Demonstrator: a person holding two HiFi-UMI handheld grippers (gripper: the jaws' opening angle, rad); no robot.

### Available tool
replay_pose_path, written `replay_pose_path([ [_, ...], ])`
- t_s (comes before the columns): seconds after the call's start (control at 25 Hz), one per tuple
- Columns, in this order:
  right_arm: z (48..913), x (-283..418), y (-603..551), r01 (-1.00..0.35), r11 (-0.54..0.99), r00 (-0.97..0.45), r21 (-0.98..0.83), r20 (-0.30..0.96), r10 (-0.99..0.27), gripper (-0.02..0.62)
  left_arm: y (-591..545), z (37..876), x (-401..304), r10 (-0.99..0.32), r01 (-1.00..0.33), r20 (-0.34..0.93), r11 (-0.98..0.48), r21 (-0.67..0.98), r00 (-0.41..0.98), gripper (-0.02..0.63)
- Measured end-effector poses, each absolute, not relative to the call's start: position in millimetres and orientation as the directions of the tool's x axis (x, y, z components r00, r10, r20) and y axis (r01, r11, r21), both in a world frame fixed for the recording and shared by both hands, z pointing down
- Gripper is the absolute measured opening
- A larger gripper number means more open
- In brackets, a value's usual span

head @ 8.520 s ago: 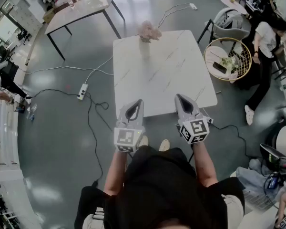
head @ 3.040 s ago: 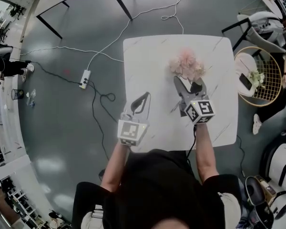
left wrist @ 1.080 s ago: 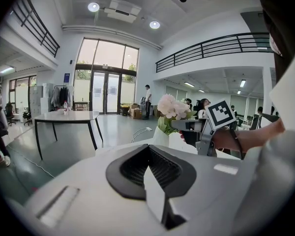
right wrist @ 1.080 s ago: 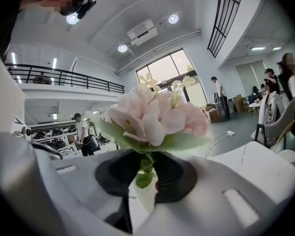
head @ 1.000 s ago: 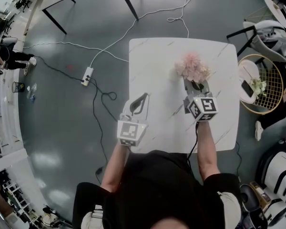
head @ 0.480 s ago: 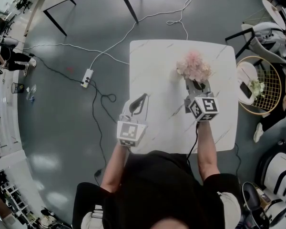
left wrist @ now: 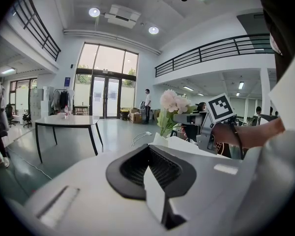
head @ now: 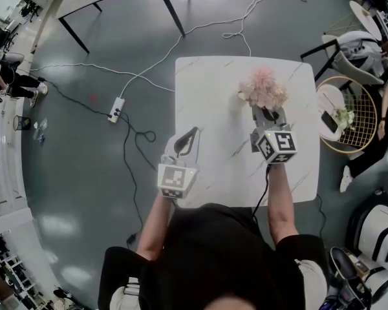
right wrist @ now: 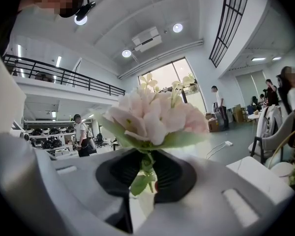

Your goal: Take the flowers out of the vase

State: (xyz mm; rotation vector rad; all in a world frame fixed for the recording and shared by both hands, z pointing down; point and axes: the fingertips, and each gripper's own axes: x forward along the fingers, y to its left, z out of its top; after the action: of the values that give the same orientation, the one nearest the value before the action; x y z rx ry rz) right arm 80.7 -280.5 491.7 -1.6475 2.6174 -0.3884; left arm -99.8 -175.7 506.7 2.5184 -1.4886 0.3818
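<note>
The pink flower bunch is now clamped at its stems by the right gripper, which was open earlier, so lifting out is judged possible. The left gripper is closed and empty.

Pink flowers, seemingly marble-veined white table

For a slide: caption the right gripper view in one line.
Right gripper clamps the green stems of a pink flower bunch, blooms filling the view.

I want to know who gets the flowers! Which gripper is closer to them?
Right. The right gripper grips the flowers by their stems, under the blooms. The left gripper is off to their left, apart, holding nothing.
</note>
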Motion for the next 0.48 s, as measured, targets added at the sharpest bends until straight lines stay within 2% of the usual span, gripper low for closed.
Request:
replay_pose_path([
  [0.48, 454.9, 81.2, -254.1, -0.899, 0.398, -0.413, -0.182, 0.053, -0.909, 0.077, -152.6, 495.1, -111.0, -0.835, -0.875, 0.287, -0.482, 0.030, 0.470, 0.006],
])
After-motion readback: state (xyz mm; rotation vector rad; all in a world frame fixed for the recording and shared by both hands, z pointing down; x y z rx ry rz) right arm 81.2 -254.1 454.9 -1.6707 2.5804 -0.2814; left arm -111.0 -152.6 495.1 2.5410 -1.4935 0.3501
